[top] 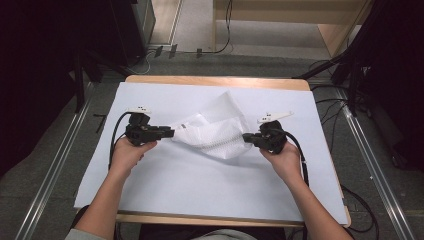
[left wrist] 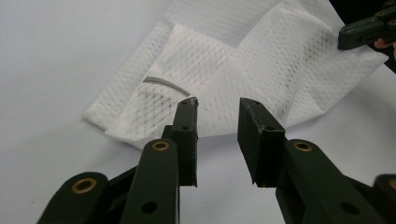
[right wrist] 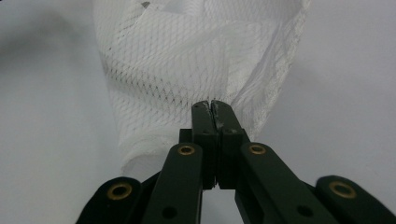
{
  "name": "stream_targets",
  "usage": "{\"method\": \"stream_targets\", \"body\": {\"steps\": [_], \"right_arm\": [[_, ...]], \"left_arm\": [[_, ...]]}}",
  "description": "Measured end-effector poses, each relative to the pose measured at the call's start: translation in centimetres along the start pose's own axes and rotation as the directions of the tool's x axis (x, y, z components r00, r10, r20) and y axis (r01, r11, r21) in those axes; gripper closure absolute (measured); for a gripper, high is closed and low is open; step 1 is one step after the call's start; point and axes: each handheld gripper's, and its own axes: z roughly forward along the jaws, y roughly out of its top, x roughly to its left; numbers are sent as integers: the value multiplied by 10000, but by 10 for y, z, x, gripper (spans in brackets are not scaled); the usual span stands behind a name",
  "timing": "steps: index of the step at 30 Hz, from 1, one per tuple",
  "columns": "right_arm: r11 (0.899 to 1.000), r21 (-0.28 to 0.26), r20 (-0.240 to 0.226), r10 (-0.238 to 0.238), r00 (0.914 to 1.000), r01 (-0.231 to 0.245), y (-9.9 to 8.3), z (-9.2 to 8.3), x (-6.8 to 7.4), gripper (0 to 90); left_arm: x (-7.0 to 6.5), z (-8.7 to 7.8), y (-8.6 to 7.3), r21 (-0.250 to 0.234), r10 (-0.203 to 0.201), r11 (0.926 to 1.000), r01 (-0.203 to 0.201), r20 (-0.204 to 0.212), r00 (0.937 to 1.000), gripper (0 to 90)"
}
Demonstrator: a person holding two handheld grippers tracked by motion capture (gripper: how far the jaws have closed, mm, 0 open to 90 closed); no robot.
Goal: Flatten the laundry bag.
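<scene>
A white mesh cloth lies crumpled and partly folded in the middle of the white sheet. My left gripper is at the cloth's left edge. Its jaws stand open with nothing between them, and the mesh cloth lies just beyond their tips. My right gripper is at the cloth's right edge, shut on a pinch of the mesh cloth, which rises in front of it. In the left gripper view, the right gripper holds the cloth's far corner.
The white sheet covers a wooden table whose edge shows at the back. Metal rails run along the floor on both sides. Cables lie on the floor at the right, and dark stands rise at the back left.
</scene>
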Motion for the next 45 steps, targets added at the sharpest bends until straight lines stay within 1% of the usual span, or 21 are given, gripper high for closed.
{"method": "stream_targets", "body": {"steps": [5, 6, 9, 15, 17, 19, 20, 21, 26, 27, 28, 29, 30, 32, 34, 36, 37, 38, 39, 40, 45], "right_arm": [[9995, 298, -16, 41, 10000, -41, -10, 1, 2, 900], [9989, 466, -41, 55, 10000, -53, -13, 3, 3, 900], [9977, 674, -21, 68, 10000, -67, -17, 6, 4, 900], [9954, 949, 17, 162, 9999, -163, -25, 8, 4, 900], [9928, 1177, 57, 209, 9998, -214, -29, 12, 2, 900], [9924, 1210, 44, 210, 9998, -213, -30, 13, 1, 900], [9927, 1178, 60, 273, 9996, -278, -31, 14, 1, 900], [9928, 1163, 82, 282, 9996, -290, -31, 14, 1, 900], [9929, 1151, 95, 288, 9995, -297, -32, 13, 2, 900], [9930, 1141, 72, 288, 9996, -295, -33, 13, 2, 900], [9934, 1119, 72, 249, 9997, -256, -33, 14, 1, 900], [9932, 1123, 63, 292, 9996, -298, -33, 14, 1, 900], [9931, 1127, 60, 311, 9995, -316, -33, 14, 0, 900], [9931, 1120, 54, 344, 9994, -348, -33, 14, 0, 900], [9932, 1106, 66, 360, 9993, -365, -33, 14, 0, 900], [9935, 1076, 70, 378, 9993, -383, -33, 14, 0, 900], [9935, 1076, 70, 378, 9993, -383, -33, 14, 0, 900], [9934, 1078, 80, 377, 9993, -383, -32, 14, 0, 900], [9936, 1070, 91, 361, 9993, -369, -32, 14, -1, 900], [9935, 1072, 93, 370, 9993, -377, -32, 14, -1, 900], [9936, 1045, 68, 417, 9991, -422, -32, 14, -1, 900]], "left_arm": [[-5, 7, 4, 62, 142, 9999, -143, 132, 9998, 654], [-7, 13, 6, 185, 311, 9993, -314, 131, 9994, 642], [-8, 20, 9, 318, 477, 9983, -480, 117, 9988, 606], [-4, 29, 15, 409, 542, 9977, -541, -20, 9985, 514], [-1, 32, 16, 372, 377, 9986, -381, 109, 9992, 490], [-1, 35, 18, 427, 384, 9983, -393, 212, 9990, 483], [-5, 41, 20, 440, 689, 9966, -700, 243, 9973, 475], [-6, 44, 22, 469, 781, 9957, -793, 273, 9966, 465], [-7, 60, 25, 565, 776, 9952, -801, 453, 9960, 450], [-7, 64, 25, 697, 795, 9941, -835, 583, 9951, 450], [-8, 67, 24, 900, 928, 9912, -970, 496, 9945, 450], [-8, 67, 24, 900, 928, 9912, -970, 496, 9945, 451], [-9, 71, 22, 1238, 1065, 9860, -1120, 504, 9930, 462], [-8, 73, 21, 1376, 986, 9849, -1051, 531, 9937, 514], [-6, 74, 19, 1441, 820, 9852, -924, 766, 9937, 581], [-6, 74, 19, 1497, 805, 9844, -925, 844, 9932, 685], [-7, 75, 18, 1627, 838, 9820, -962, 813, 9932, 685], [-8, 75, 18, 1604, 858, 9821, -987, 858, 9926, 736], [-9, 74, 18, 1573, 911, 9820, -1042, 884, 9919, 844], [-9, 74, 18, 1515, 923, 9828, -1056, 920, 9915, 881], [-11, 74, 18, 1618, 990, 9801, -1148, 1027, 9898, 900]]}}
